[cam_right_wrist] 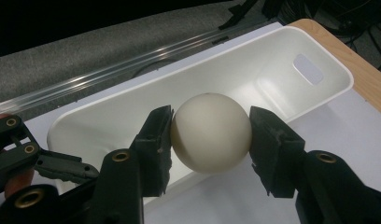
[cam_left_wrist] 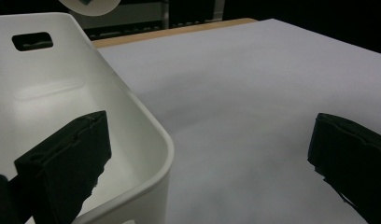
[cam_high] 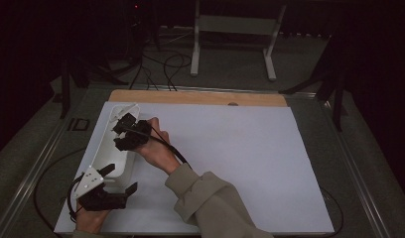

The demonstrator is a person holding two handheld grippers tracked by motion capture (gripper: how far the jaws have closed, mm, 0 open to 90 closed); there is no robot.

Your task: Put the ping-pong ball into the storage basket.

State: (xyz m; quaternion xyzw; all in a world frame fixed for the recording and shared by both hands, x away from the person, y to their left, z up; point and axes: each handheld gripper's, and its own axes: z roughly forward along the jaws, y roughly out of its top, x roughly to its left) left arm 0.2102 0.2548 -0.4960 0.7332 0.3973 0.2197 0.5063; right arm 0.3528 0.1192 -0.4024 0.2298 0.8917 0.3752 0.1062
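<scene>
The right gripper (cam_right_wrist: pixel 210 140) grips the ball (cam_right_wrist: pixel 211 132) between its jaws, over the near rim of the long tray (cam_right_wrist: pixel 291 44) at the bench's left. The left gripper (cam_high: pixel 122 179) stands open, one jaw inside the tray's end.

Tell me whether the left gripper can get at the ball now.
Probably not: the right gripper is clamped on the ball from both sides above the tray, while the left gripper straddles the tray's near wall.

one white ball (cam_right_wrist: pixel 211 132), one white bin (cam_right_wrist: pixel 282 60), two grippers (cam_high: pixel 127 133)
</scene>
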